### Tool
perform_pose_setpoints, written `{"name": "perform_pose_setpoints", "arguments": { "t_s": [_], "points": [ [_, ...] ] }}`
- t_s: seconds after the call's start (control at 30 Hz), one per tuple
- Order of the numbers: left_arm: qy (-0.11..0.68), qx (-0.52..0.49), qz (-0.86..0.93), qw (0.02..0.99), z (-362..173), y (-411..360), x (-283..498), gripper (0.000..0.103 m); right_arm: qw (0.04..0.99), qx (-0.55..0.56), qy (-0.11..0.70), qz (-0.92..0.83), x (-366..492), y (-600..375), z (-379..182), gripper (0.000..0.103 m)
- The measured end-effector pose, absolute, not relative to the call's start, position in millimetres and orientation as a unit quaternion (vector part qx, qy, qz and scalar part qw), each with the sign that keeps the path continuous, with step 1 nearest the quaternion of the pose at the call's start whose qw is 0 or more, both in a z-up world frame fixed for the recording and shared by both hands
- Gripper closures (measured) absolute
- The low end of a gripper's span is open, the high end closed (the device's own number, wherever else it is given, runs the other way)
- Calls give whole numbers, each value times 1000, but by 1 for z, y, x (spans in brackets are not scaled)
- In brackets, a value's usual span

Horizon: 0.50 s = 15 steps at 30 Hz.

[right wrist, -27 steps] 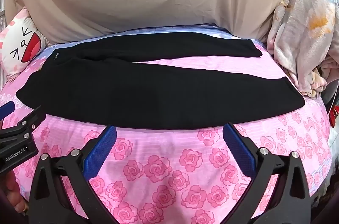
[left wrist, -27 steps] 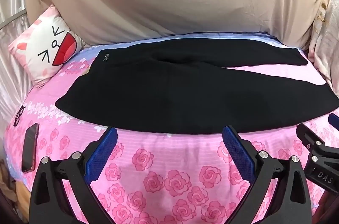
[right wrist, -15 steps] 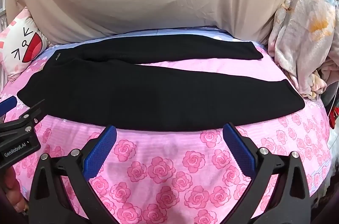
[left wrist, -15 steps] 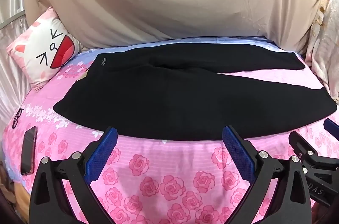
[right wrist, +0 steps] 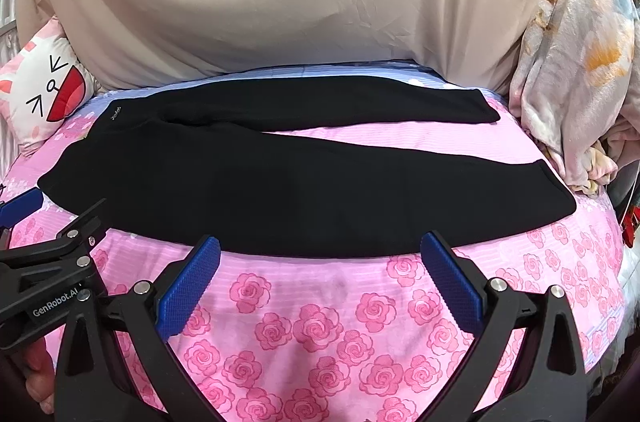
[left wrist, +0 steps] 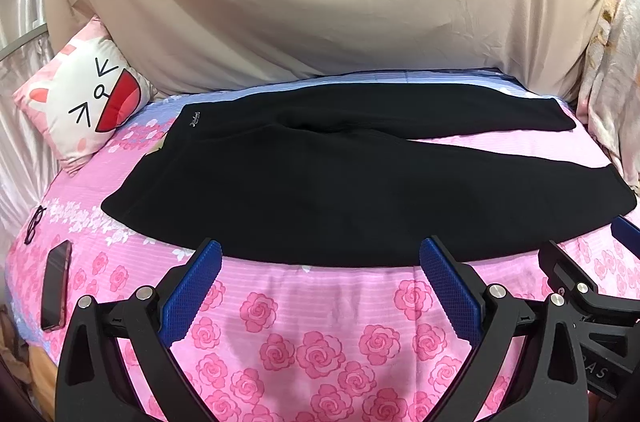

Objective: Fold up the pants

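Observation:
Black pants (left wrist: pixel 340 182) lie flat on the pink rose bedsheet, waistband at the left, both legs spread toward the right; they also show in the right wrist view (right wrist: pixel 304 178). My left gripper (left wrist: pixel 320 262) is open and empty, its blue fingertips just over the near edge of the near leg. My right gripper (right wrist: pixel 320 258) is open and empty, also at the near leg's front edge, further right. Each gripper shows at the side of the other's view.
A cat-face pillow (left wrist: pixel 86 94) leans at the back left. A phone (left wrist: pixel 56 284) and glasses (left wrist: pixel 34 224) lie at the bed's left edge. A beige sheet (left wrist: pixel 320 2) hangs behind. A floral blanket (right wrist: pixel 576 70) is heaped at the right.
Both grippers have moved forward toward the pants; the near leg's front edge now reaches the fingertips. The jaws stay open.

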<state>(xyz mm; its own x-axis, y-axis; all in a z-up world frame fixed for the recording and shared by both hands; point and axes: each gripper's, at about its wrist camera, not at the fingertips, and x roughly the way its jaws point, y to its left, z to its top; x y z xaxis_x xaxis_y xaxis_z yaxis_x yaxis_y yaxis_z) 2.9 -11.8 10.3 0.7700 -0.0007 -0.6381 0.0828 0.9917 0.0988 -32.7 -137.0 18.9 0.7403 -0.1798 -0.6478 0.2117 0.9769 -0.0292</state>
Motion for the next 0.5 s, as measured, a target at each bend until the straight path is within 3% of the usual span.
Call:
{"name": "perform_pose_setpoints", "arguments": {
  "t_s": [0.5],
  "points": [
    [338,62,-21,939,9,-10,3,5,933,25,343,-104,-35,-139,18,5]
  ]
}}
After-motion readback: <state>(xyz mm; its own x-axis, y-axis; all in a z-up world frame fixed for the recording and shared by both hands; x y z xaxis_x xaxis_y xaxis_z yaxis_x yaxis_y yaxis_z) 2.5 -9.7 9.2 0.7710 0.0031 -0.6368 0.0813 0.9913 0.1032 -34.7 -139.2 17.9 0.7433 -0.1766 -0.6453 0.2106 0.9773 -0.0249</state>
